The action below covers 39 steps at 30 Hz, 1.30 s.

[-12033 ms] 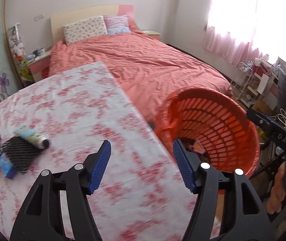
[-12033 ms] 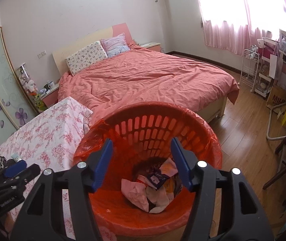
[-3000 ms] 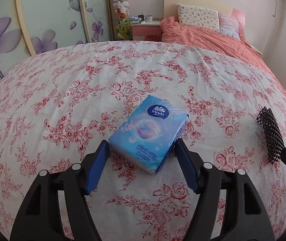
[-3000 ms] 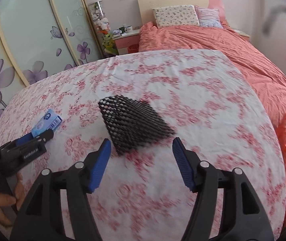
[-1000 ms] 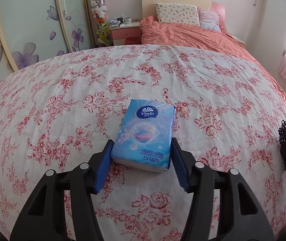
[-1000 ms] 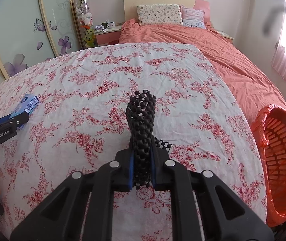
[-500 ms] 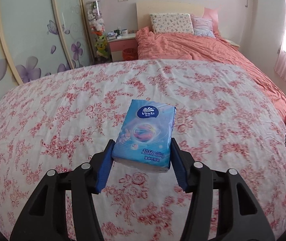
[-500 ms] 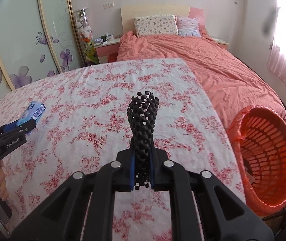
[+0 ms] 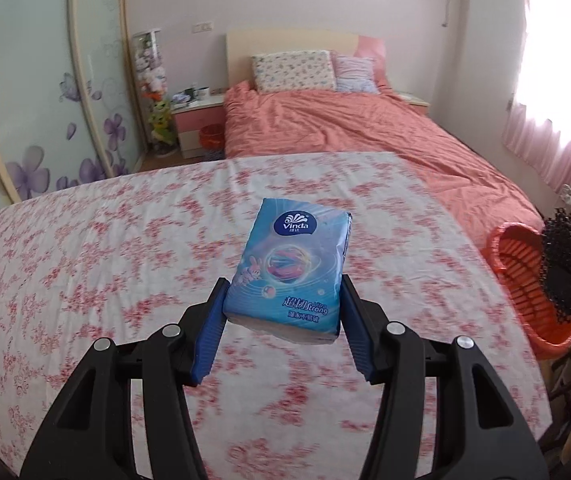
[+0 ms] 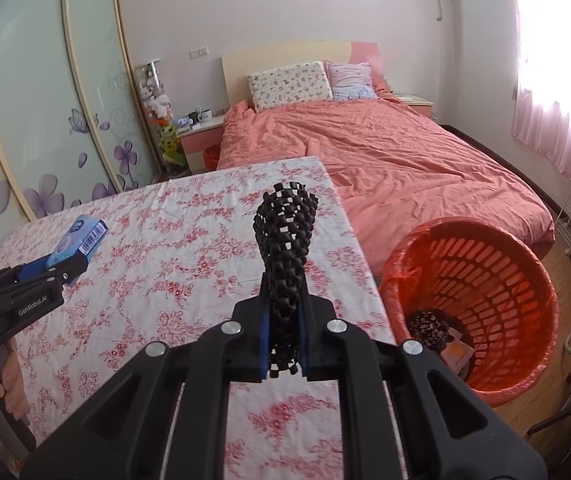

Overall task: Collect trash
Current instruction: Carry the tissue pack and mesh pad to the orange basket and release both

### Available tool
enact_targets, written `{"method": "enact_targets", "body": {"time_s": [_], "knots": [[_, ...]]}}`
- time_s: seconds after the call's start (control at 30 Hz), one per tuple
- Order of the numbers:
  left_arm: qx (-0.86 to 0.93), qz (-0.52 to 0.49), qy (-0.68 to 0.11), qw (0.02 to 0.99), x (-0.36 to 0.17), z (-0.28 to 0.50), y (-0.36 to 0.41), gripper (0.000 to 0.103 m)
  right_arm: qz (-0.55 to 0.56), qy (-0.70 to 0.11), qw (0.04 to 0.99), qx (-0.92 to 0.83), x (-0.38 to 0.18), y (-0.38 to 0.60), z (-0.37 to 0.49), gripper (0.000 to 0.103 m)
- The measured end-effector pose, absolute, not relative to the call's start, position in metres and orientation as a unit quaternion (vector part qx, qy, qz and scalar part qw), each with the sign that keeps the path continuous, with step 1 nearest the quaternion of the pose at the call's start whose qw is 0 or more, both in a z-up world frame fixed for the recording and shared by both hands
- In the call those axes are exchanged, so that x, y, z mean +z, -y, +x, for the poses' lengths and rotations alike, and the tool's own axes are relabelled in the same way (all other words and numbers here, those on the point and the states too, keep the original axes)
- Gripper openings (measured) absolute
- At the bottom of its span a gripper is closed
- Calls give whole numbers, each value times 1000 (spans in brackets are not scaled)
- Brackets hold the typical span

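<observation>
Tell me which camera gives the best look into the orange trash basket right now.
The right wrist view. There the orange basket sits beside the floral table with its mouth tipped toward the camera, so the trash at its bottom shows. In the left wrist view, only part of the rim and slatted wall appears at the right edge, partly behind the black mesh.

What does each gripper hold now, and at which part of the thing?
The left gripper holds the blue tissue pack by the long sides of its near end. The right gripper pinches the black foam net at its lower end.
</observation>
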<state>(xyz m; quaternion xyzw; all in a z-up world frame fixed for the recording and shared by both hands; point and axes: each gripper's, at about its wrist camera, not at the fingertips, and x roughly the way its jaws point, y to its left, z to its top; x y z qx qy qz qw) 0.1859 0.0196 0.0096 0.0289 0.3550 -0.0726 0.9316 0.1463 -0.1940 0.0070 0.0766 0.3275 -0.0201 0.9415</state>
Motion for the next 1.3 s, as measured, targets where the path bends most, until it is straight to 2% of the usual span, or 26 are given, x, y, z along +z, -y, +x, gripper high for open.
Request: {"method": "enact_targets", "body": {"time_s": [0.5, 0.9, 0.97, 1.0, 1.03, 1.1, 1.13, 1.3], "knots": [[-223, 37, -322, 919, 24, 152, 102, 55, 136, -298, 942, -78, 17, 298, 94, 12], [-301, 41, -342, 889, -4, 173, 208, 55, 203, -302, 925, -111, -11, 394, 109, 12], [-302, 47, -346, 887, -9, 176, 222, 57, 216, -303, 921, -111, -18, 410, 118, 17], [-298, 50, -350, 887, -14, 180, 228, 57, 220, -304, 920, -111, -21, 412, 121, 23], [-295, 51, -356, 885, -19, 183, 232, 60, 225, -304, 919, -111, -24, 418, 124, 35], [-290, 53, -372, 880, -30, 191, 239, 66, 228, -304, 917, -118, -31, 427, 129, 45], [-286, 55, -377, 879, -33, 191, 241, 70, 230, -306, 916, -119, -35, 430, 132, 47], [-258, 67, -387, 883, -43, 191, 231, 71, 228, -311, 913, -134, -45, 430, 130, 57]]}}
